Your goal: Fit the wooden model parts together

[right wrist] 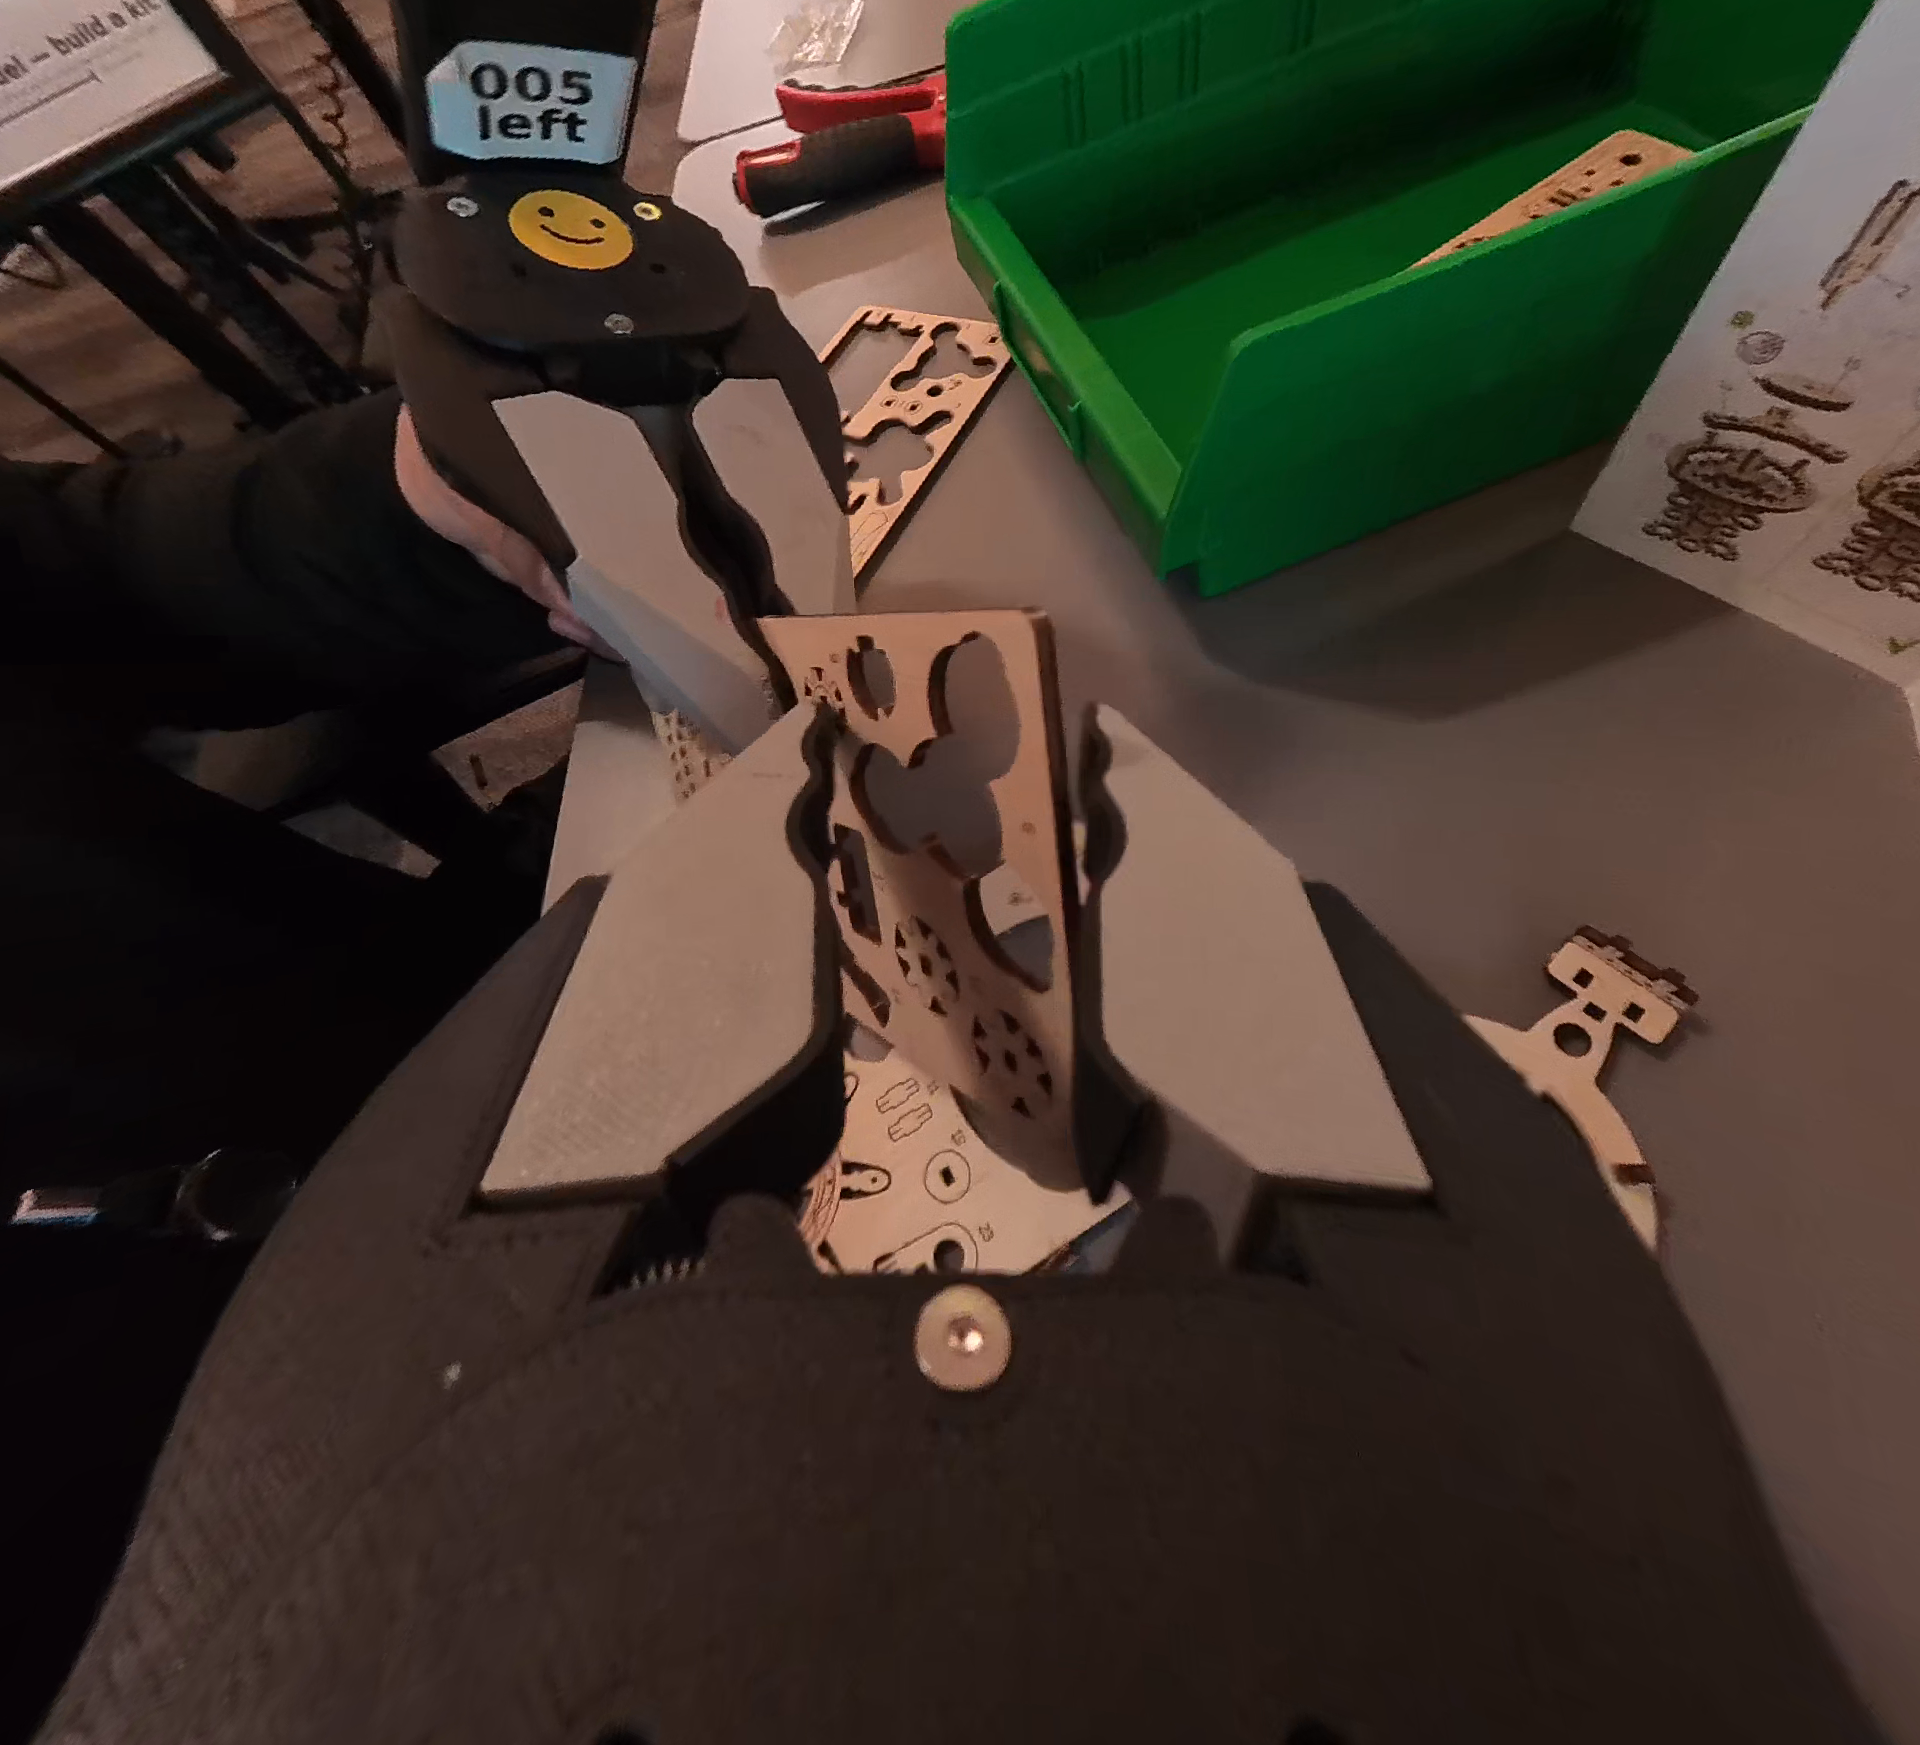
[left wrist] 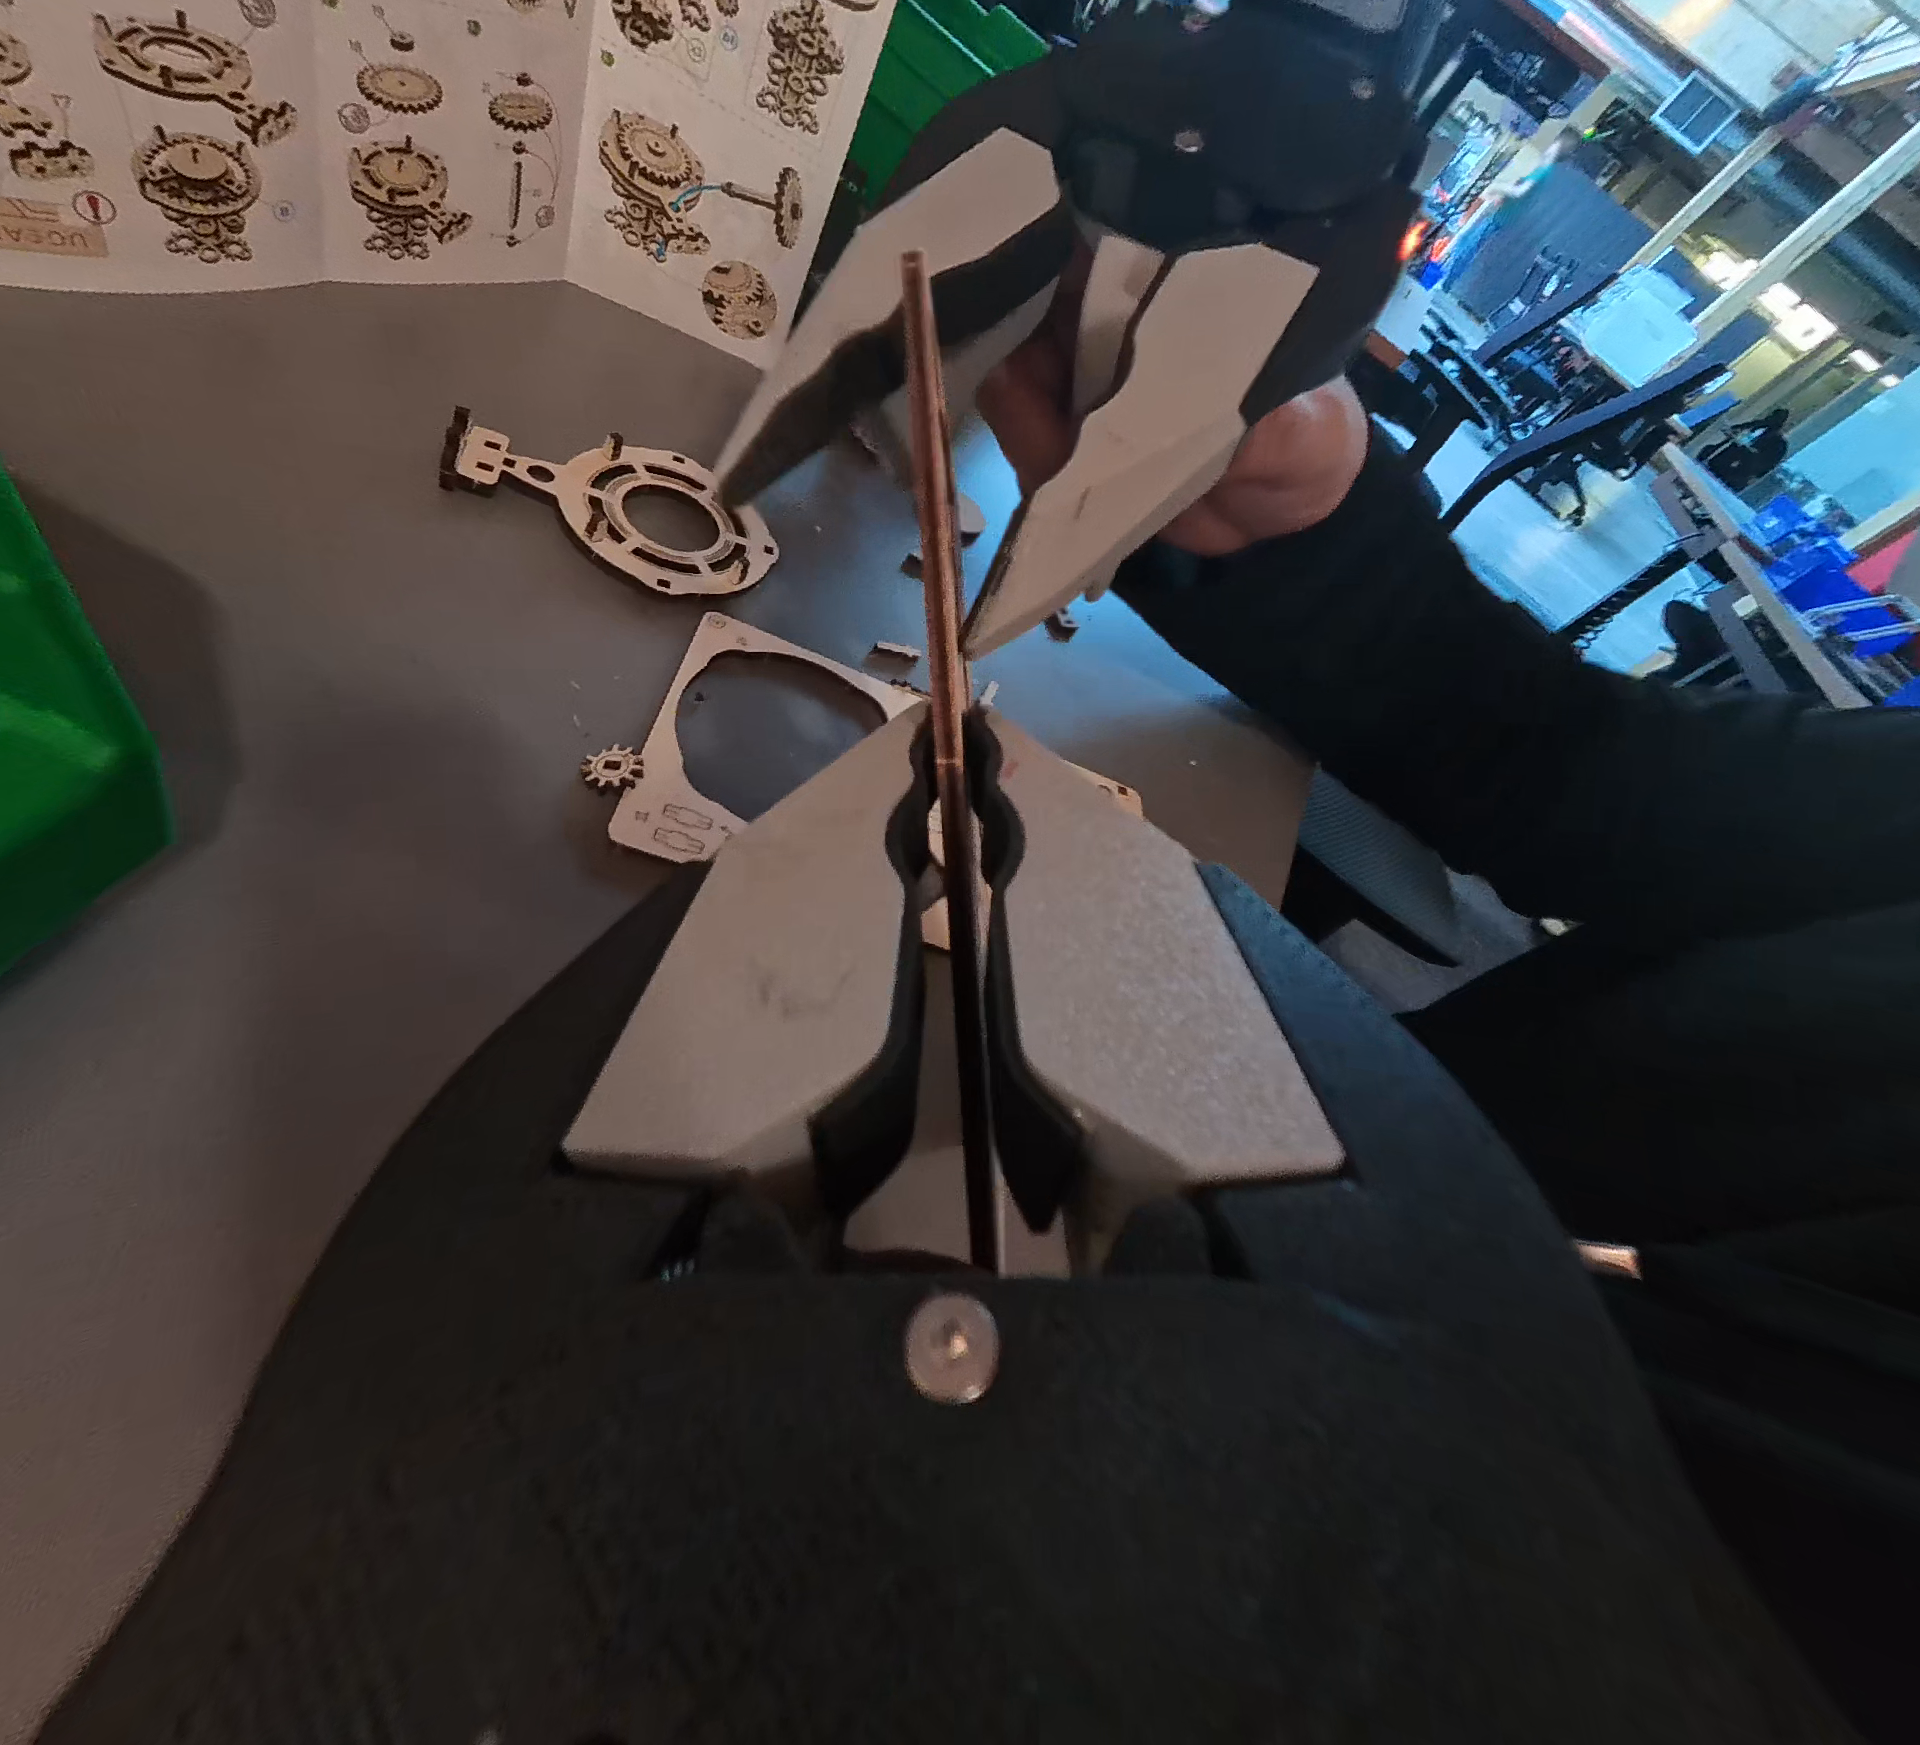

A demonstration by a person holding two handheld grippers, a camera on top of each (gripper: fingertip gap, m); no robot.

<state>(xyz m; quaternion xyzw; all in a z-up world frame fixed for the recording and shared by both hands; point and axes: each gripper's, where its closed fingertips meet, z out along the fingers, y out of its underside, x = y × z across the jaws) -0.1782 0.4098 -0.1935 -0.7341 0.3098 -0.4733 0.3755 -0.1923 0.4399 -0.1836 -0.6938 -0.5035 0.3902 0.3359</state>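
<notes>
Left gripper [left wrist: 951, 739] clamps thin laser-cut wooden sheet [right wrist: 935, 822] upright; right gripper [right wrist: 951, 750] spread open around it, above grey table [left wrist: 312, 864].

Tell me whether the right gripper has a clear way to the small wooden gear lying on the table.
Probably not yet. The right gripper is open, but it straddles the wooden sheet that the left gripper clamps upright, and the small gear lies on the sheet's far side.

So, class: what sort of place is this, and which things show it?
Probably a workshop or maker space: a grey worktable, green parts bins, red-handled pliers, and rows of workbenches with chairs behind.
</notes>
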